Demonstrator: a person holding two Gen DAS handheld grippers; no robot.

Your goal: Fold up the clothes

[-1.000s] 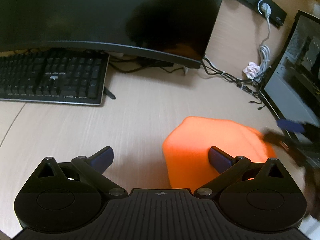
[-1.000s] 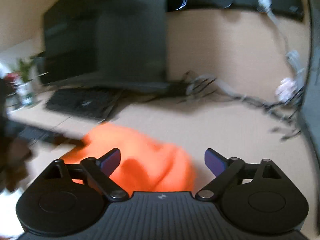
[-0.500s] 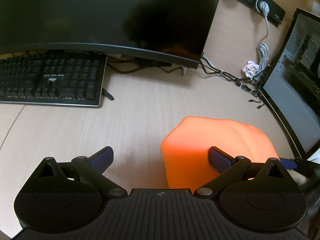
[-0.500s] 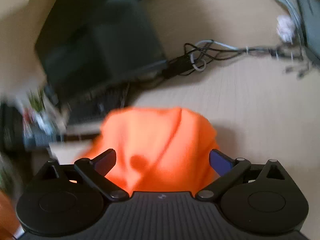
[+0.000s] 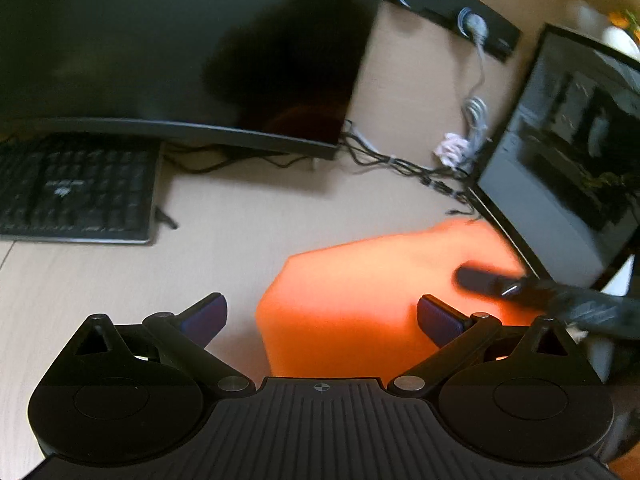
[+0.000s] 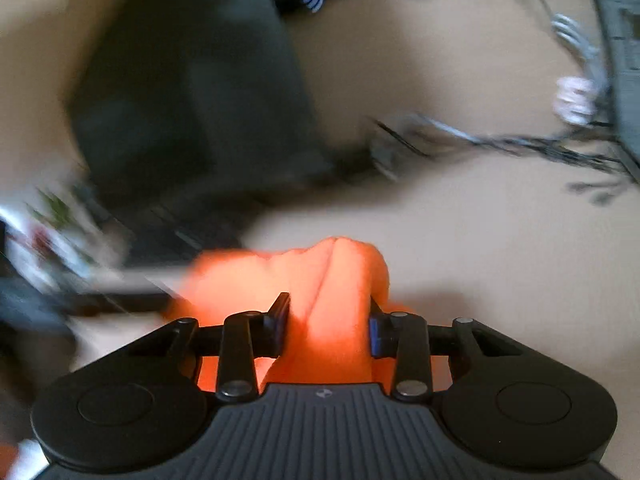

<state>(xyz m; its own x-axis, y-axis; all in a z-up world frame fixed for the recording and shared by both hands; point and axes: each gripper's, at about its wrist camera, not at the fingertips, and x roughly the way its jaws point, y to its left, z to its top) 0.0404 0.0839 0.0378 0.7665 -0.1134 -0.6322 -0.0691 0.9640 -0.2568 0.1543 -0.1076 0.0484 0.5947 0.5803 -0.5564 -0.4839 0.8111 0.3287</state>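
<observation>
Right tongs (image 6: 329, 326) pinch orange cloth (image 6: 336, 280); left tongs (image 5: 320, 316) gape.

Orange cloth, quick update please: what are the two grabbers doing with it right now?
Right gripper shut on orange cloth, a fold bunched between its fingers. Left gripper open, over cloth's edge, holding nothing. Cables and monitor beyond, not touching.

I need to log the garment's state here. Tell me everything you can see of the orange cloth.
The orange cloth is plain, soft-looking fabric, lying as a compact bundle on the light wooden desk. The right gripper is shut on a raised, creased bunch of it. The left gripper hovers open over its near edge, not pinching it.
</observation>
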